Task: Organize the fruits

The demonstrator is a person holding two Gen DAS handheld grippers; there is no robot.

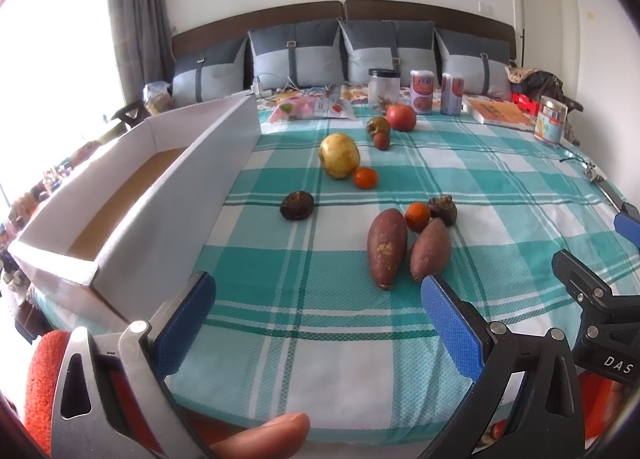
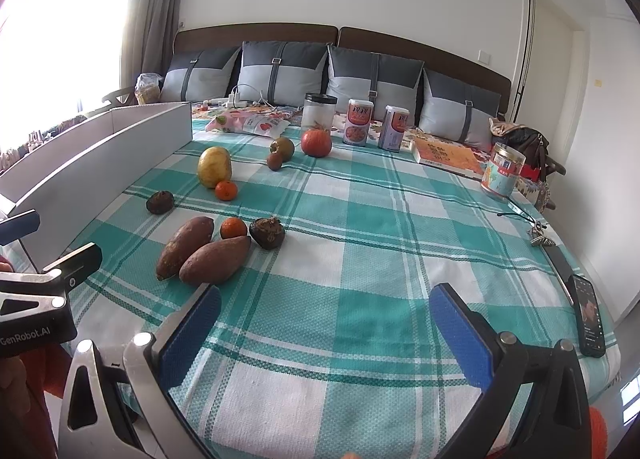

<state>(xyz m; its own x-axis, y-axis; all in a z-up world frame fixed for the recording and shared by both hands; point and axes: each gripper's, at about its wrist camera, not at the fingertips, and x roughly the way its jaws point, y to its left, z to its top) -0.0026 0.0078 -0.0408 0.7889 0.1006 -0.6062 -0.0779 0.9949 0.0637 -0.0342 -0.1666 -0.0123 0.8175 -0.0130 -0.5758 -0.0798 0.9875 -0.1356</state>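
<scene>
Produce lies on a teal plaid bedspread (image 1: 500,195). Two sweet potatoes (image 1: 387,246) (image 2: 216,261) lie side by side with a small orange (image 1: 417,215) and a dark fruit (image 1: 443,209) behind them. Another dark fruit (image 1: 296,206) lies alone. Farther back are a yellow pear (image 1: 339,155), a second orange (image 1: 365,177), two brownish fruits (image 1: 378,125) and a red fruit (image 1: 401,117). An empty white cardboard box (image 1: 132,203) stands at the left. My left gripper (image 1: 318,295) is open and empty before the sweet potatoes. My right gripper (image 2: 326,309) is open and empty to their right.
Pillows (image 1: 296,53) line the headboard. A clear jar (image 1: 383,85), two cans (image 1: 422,92), snack packets (image 1: 308,107), a book (image 1: 500,111) and a tin (image 1: 551,119) stand behind the fruit. A phone (image 2: 589,315) and keys (image 2: 540,237) lie at the right edge.
</scene>
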